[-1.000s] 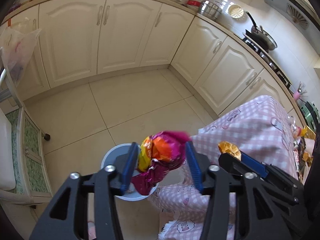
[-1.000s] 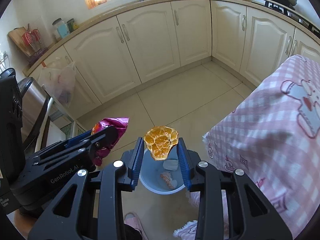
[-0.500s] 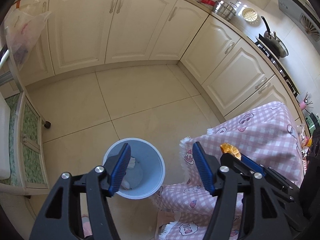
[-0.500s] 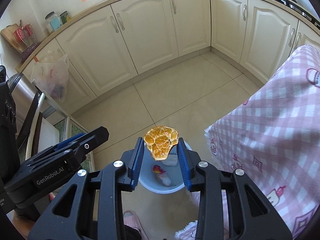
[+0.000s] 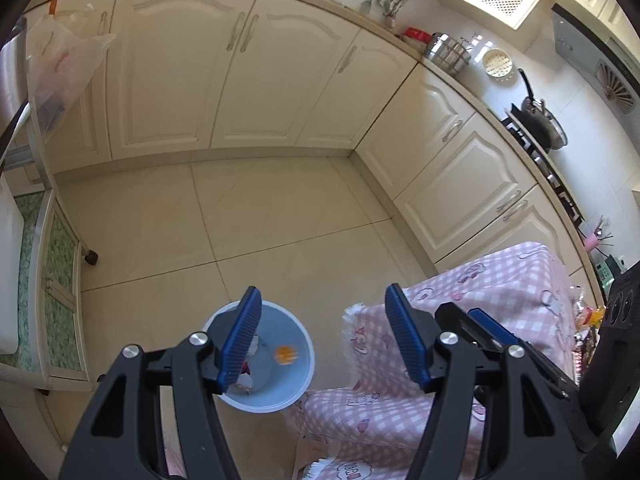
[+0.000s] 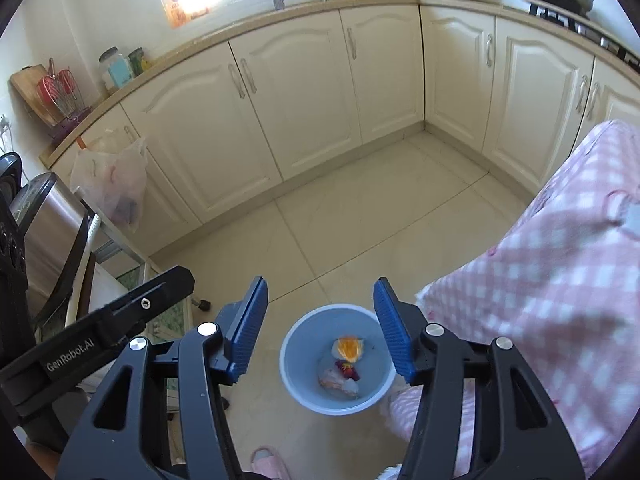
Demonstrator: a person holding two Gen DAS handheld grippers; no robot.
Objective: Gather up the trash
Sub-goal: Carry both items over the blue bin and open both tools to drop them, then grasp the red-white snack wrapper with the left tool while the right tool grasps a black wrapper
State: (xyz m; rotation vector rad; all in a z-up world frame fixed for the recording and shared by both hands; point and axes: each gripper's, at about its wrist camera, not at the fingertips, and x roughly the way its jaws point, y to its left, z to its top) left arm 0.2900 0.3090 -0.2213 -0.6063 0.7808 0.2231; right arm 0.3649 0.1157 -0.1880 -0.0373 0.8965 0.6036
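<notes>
A light blue trash bin [image 6: 288, 364] stands on the tiled floor beside the pink checked tablecloth; it also shows in the left wrist view [image 5: 306, 360]. Inside lie an orange peel [image 6: 349, 347], a crumpled magenta wrapper [image 6: 347, 369] and pale scraps. The peel also shows in the left wrist view [image 5: 285, 354]. My right gripper [image 6: 320, 332] is open and empty, high above the bin. My left gripper [image 5: 322, 346] is open and empty, above the bin's right rim.
Cream cabinets run along the back and right walls. A table with a pink checked cloth [image 6: 560, 288] stands right of the bin. A wheeled cart [image 5: 52, 288] and a hanging plastic bag [image 6: 114, 184] are at the left. A pink slipper [image 6: 268, 460] lies near the bin.
The left gripper opened and dropped the magenta wrapper into the bin. Then the right gripper opened and dropped the orange peel into it. Both now stand wide open.
</notes>
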